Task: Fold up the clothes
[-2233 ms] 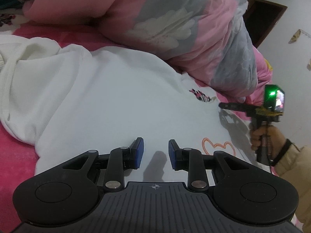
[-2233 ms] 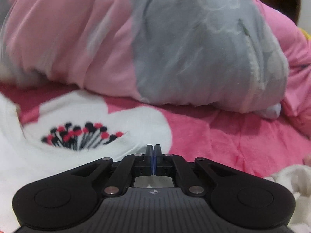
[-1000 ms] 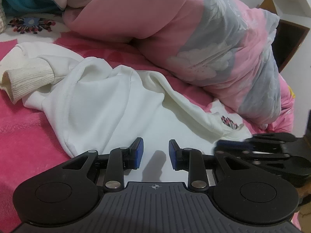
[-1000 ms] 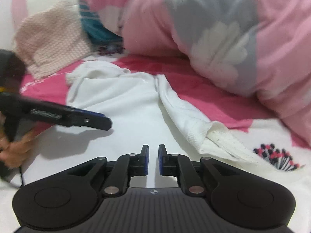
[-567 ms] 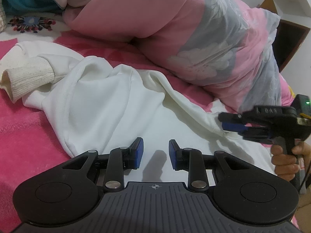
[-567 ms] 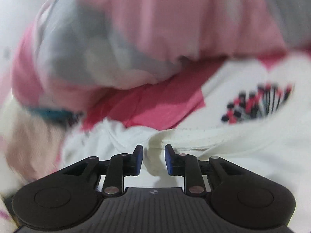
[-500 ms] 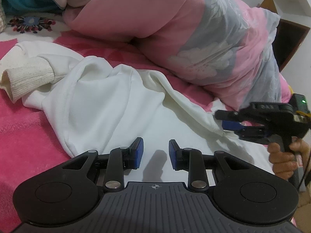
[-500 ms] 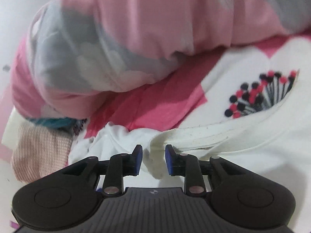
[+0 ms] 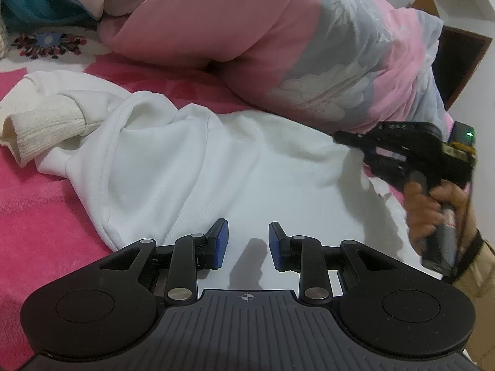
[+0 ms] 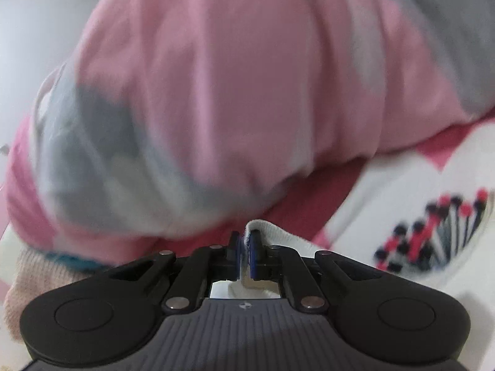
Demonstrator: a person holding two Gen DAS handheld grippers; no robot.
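The white sweatshirt (image 9: pixel 191 167) lies spread on the pink floral blanket (image 9: pixel 37 216), its ribbed cuff (image 9: pixel 40 130) bunched at your nine o'clock and its far edge running toward three o'clock under the rolled pink-and-grey duvet (image 9: pixel 278 40). Your right gripper (image 10: pixel 245 241) has just closed, and its pads now pinch a thin fold of the sweatshirt's ribbed edge (image 10: pixel 272 232); in the left wrist view that gripper (image 9: pixel 349 138) reaches the garment's edge at three o'clock, just beside the duvet. Your left gripper (image 9: pixel 247 244) hovers over the near body panel at six o'clock, jaws apart and holding nothing. The bite looks shallow, so the fabric may slip out once you lift. With the near side unpinned, a pull could drag the whole garment instead of folding it. The sleeve at nine o'clock is crumpled and may fold in lumpy. The duvet sits close enough to snag the raised edge.
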